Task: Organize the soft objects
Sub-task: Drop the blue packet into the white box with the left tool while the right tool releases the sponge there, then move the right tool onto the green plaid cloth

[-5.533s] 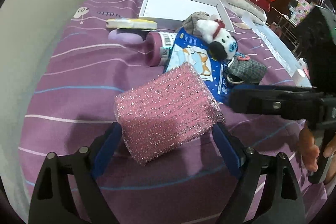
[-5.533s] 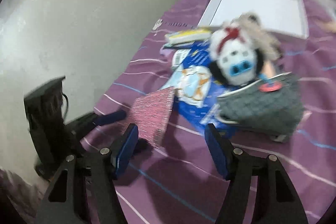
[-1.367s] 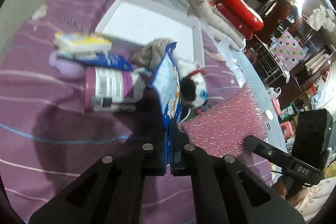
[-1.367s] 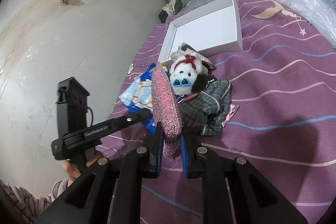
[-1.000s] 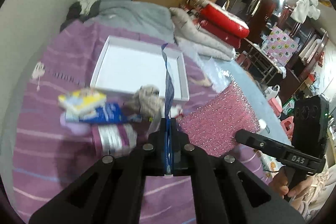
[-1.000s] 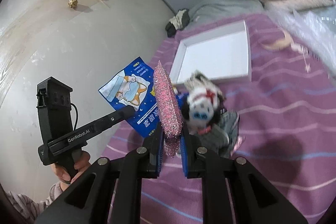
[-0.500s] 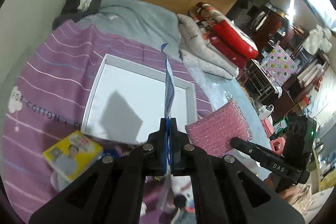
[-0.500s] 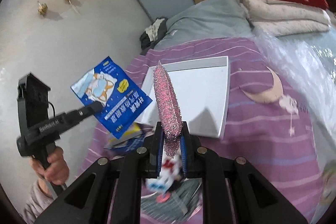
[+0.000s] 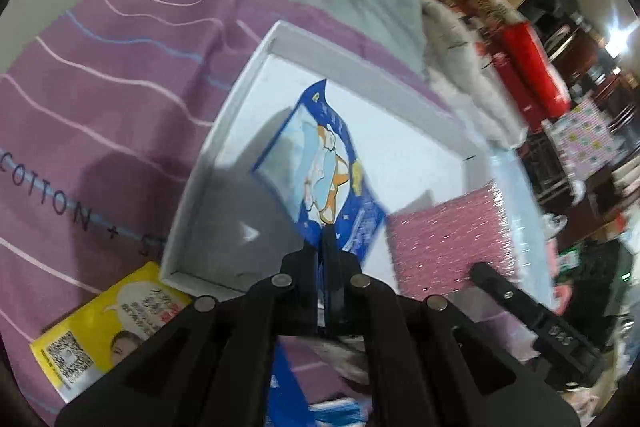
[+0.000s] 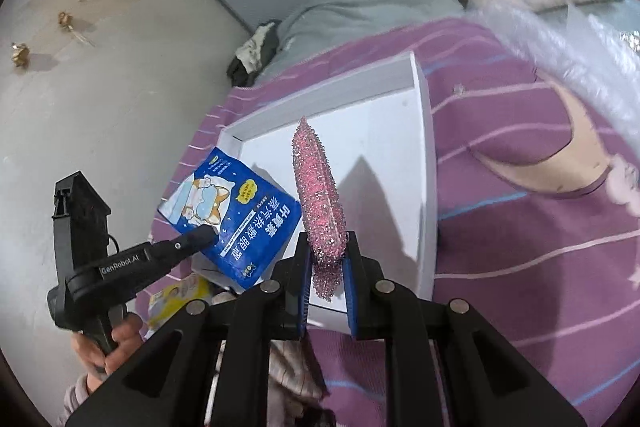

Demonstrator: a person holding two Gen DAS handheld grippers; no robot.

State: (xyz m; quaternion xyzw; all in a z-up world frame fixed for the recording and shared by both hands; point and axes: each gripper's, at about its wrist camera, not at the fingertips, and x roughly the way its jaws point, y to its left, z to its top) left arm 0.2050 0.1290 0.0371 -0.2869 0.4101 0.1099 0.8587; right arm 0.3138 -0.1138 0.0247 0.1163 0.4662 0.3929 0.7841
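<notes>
Pinching a blue packet (image 9: 326,171), the left tool (image 9: 326,247) hangs over the white tray (image 9: 200,195); the right tool (image 10: 325,267) clamps a pink sponge (image 10: 318,195).

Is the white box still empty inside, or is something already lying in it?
Empty, as far as visible. The white box shows bare floor; the blue packet and pink sponge are held above it, clamped in the grippers.

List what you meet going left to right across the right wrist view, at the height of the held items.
Left gripper → blue packet that it grips → pink glittery sponge held by the right gripper → right wall of the white tray → purple bedsheet.
</notes>
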